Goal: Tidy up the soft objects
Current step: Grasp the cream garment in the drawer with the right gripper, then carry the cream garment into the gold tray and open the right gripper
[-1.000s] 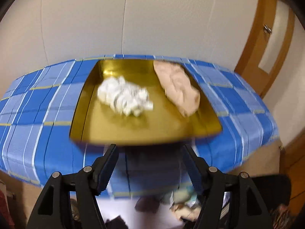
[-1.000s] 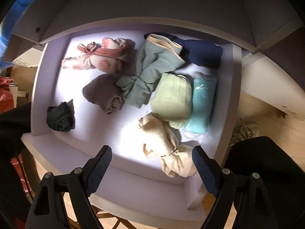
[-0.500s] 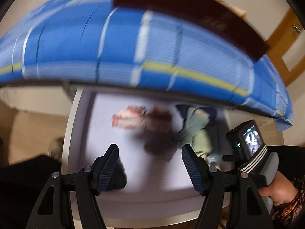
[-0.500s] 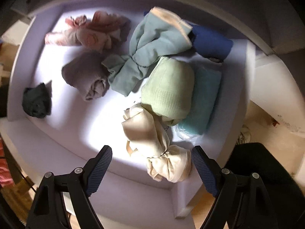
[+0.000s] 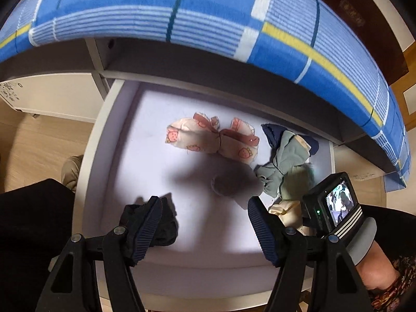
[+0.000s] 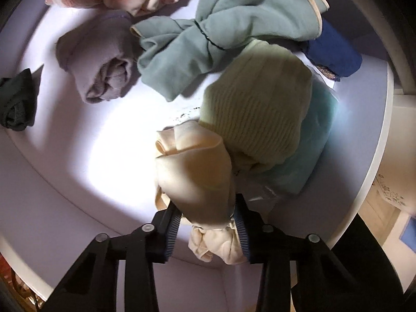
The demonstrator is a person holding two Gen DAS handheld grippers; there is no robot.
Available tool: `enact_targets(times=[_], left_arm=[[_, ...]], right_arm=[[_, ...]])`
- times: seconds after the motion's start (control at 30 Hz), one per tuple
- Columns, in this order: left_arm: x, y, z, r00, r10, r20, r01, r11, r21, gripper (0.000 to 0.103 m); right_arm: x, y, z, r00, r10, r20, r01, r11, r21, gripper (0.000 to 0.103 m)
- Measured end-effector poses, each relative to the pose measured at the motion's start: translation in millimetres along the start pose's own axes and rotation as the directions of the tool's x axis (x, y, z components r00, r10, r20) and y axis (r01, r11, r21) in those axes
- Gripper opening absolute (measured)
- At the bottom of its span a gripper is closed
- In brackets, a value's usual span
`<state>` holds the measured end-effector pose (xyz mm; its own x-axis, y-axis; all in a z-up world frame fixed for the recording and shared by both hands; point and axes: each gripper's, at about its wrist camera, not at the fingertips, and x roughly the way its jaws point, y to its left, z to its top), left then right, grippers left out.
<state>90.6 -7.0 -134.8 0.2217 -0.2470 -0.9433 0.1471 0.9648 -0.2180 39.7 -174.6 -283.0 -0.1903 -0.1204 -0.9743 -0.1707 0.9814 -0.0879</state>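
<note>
An open white drawer [image 6: 374, 140] full of small bundled cloths is shown from two gripper cameras. A change is seen against a half second ago: the right gripper [image 6: 208, 215], then held spread above the drawer, is now lowered and pinched onto the cream cloth bundle [image 6: 195, 171] at the lower middle of its frame, the two pads pressed into the narrow waist of the bundle. The grasp step is therefore judged as made, and lifting the bundle out appears to be what remains.

The left gripper [image 5: 205, 223] has been swung down from the blue checked tablecloth [image 5: 182, 13], which now fills only the top of its frame, and is aimed into the drawer. Its jaws are spread wide and nothing is held. A dark cloth ball [image 5: 161, 223] lies just behind its left finger, at the lower left.

In the left view, a strawberry-print bundle [image 5: 210, 137] is seen at the centre, and a grey-green cloth [image 5: 283, 163] to its right. In the right view, a mauve roll [image 6: 96, 59] sits at upper left, a pale green knit [image 6: 254, 114] just above the cream bundle, touching it, a turquoise cloth [image 6: 312, 150] at right and a navy cloth [image 6: 335, 54] at upper right.
</note>
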Motion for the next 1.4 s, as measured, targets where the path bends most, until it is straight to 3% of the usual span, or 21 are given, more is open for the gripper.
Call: enact_targets(times=[0.17, 0.43, 0.6, 0.87, 1.17, 1.23, 1.4], left_arm=[[6, 0, 1, 1.000, 0.006, -0.010, -0.006, 1.000, -0.002, 0.069], [6, 3, 3, 1.000, -0.012, -0.014, 0.011, 0.999, -0.035, 0.069], [5, 4, 3, 1.000, -0.012, -0.015, 0.011, 0.999, -0.045, 0.069], [5, 2, 3, 1.000, -0.014, -0.017, 0.014, 0.999, -0.039, 0.069], [9, -1, 1, 1.000, 0.002, -0.031, -0.003, 1.000, -0.020, 0.069], [9, 0, 1, 0.999, 0.002, -0.035, -0.003, 1.000, -0.022, 0.069], [9, 0, 1, 0.999, 0.008, -0.035, -0.009, 1.000, -0.021, 0.069]], right_arm=[[-6, 5, -6, 1.000, -0.010, 0.025, 0.010, 1.000, -0.011, 0.034], [-29, -16, -23, 0.991, 0.104, 0.079, -0.112, 0.988, 0.109, 0.033], [-60, -29, -31, 0.971, 0.190, 0.148, -0.212, 0.964, 0.159, 0.033], [-133, -49, -60, 0.890, 0.344, 0.298, -0.410, 0.890, 0.200, 0.033], [-238, -56, -84, 0.818, 0.335, 0.467, -0.426, 0.899, 0.101, 0.033], [-269, -57, -85, 0.791, 0.322, 0.521, -0.419, 0.905, 0.076, 0.033], [-344, -66, -62, 0.695, 0.282, 0.662, -0.391, 0.920, 0.018, 0.033]])
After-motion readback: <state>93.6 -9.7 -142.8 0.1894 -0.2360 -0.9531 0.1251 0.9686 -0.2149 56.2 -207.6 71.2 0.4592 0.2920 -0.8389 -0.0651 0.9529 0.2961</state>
